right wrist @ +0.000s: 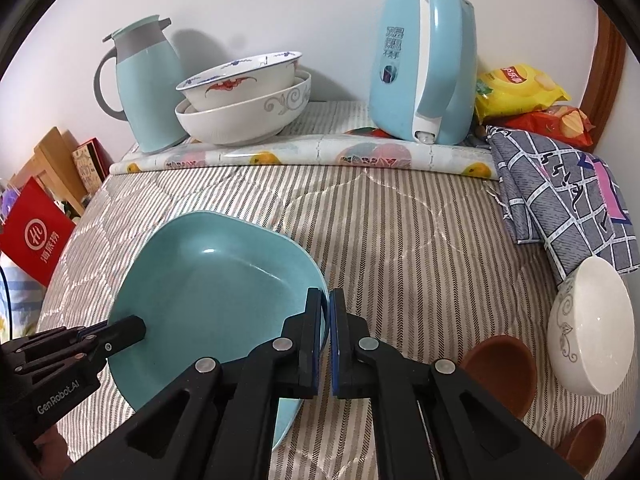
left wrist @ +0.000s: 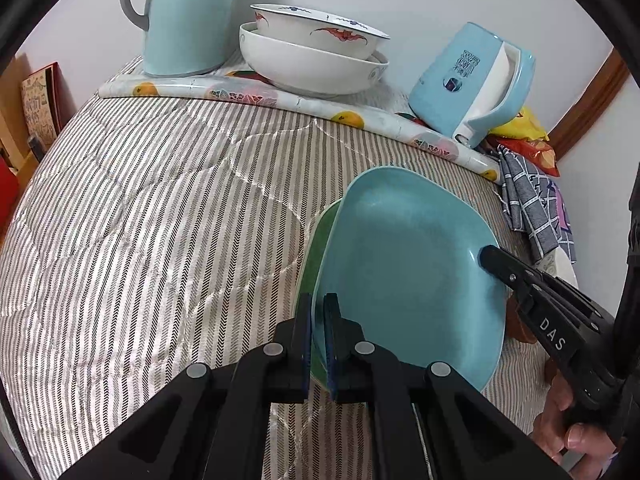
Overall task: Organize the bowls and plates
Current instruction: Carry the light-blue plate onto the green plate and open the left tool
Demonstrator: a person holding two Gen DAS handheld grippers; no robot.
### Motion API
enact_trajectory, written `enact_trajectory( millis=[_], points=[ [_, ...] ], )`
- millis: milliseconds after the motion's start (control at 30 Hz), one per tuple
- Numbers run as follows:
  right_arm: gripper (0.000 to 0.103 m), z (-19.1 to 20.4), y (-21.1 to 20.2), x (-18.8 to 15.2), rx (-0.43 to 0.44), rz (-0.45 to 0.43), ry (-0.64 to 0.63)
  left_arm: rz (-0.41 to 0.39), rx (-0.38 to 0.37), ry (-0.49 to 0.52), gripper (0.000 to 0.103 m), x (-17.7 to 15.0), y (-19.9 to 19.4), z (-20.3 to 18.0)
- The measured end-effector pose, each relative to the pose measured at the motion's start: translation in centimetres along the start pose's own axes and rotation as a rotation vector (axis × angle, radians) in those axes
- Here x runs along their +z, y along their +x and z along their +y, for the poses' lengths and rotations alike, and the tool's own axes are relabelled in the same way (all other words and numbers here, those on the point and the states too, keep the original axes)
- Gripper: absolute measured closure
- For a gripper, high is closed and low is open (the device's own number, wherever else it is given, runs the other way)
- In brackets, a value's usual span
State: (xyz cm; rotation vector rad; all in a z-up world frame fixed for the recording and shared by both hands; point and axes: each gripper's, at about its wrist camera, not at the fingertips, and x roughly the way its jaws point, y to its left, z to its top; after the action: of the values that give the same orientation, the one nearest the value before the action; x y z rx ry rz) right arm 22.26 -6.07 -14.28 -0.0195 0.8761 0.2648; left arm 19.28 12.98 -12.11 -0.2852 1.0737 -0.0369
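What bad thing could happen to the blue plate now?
1. The blue plate is tilted and held only at its rims by the left claw and right claw; it might slip out.
2. A green plate sits right behind it; they could knock together.
3. The white bowl lies tipped beside the right claw, so a swing could bump it.
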Motion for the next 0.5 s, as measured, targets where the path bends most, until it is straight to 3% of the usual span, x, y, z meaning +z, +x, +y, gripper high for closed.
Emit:
enact_trajectory(
  millis=[500],
  points=[
    [0.094,0.66,1.11,-0.31,-0.036,0.006,-0.041,0.003,-0.015,0.019,0.094,-0.12,0.26,-0.01]
  ],
)
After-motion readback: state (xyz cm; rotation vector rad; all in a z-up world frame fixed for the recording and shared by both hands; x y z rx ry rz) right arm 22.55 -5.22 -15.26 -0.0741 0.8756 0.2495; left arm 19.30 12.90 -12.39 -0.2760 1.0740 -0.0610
